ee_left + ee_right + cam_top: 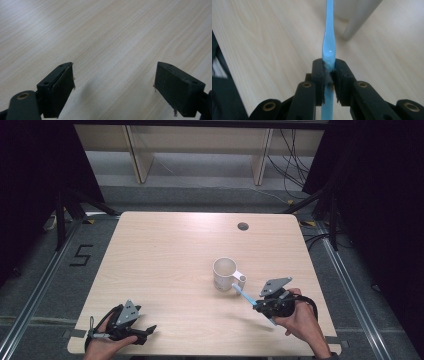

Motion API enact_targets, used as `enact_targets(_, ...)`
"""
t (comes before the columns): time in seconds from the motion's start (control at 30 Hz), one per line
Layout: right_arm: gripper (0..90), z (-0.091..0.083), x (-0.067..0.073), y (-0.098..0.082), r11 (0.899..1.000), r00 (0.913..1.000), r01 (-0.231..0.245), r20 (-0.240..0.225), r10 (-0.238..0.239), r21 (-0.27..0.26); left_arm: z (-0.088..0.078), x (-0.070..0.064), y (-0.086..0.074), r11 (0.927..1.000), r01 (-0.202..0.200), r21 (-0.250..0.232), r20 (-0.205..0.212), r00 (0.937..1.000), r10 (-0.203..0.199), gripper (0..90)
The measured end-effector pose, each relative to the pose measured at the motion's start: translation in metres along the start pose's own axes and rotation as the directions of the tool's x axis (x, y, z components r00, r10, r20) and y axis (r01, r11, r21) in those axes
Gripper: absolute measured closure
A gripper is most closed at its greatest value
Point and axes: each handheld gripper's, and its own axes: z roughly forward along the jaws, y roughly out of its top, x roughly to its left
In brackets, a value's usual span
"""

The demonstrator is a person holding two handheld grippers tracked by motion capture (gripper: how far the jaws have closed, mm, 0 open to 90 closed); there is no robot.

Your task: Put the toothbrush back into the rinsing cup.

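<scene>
A white mug [224,274] stands upright on the wooden table [165,250], its handle turned toward the right gripper. My right gripper [260,303] is shut on a light blue toothbrush [246,296] whose free end points up and left at the mug's handle. In the right gripper view the toothbrush handle [329,47] runs straight up between the pressed pads [339,75], with the mug's base at the top. My left gripper [150,330] rests at the table's near left edge, open. Its pads [62,87] stand wide apart over bare wood.
A round cable hole [243,226] sits near the table's far edge. Shelving legs and cables lie on the floor beyond. Dark curtains flank both sides.
</scene>
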Motion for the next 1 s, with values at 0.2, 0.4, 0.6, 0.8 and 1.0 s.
enact_targets(0.2,79.6,-0.002,-0.003,-0.003,0.989,0.9995,-0.024,0.015,0.027,-0.148,0.000,0.000,0.000,0.9998,0.007,-0.020,0.003,1.0000,-0.007,15.3)
enact_targets(0.4,79.6,-0.002,-0.007,-0.006,0.977,0.9990,-0.043,0.007,0.045,-0.208,0.000,0.000,0.000,0.9998,0.002,-0.019,0.001,1.0000,-0.002,15.3)
enact_targets(0.6,79.6,-0.001,-0.011,-0.008,0.967,0.9986,-0.049,0.005,0.052,-0.252,0.000,0.000,-0.001,0.9998,0.003,-0.022,0.003,1.0000,-0.003,15.3)
enact_targets(0.8,79.6,0.000,-0.010,-0.008,0.961,0.9960,-0.089,-0.014,0.089,-0.263,0.000,0.000,-0.001,0.9997,0.006,-0.022,0.002,1.0000,-0.006,15.3)
enact_targets(1.0,79.6,-0.003,-0.013,-0.008,0.951,0.9968,-0.077,0.000,0.081,-0.299,0.000,-0.001,-0.001,0.9997,0.011,-0.022,0.001,0.9999,-0.011,15.3)
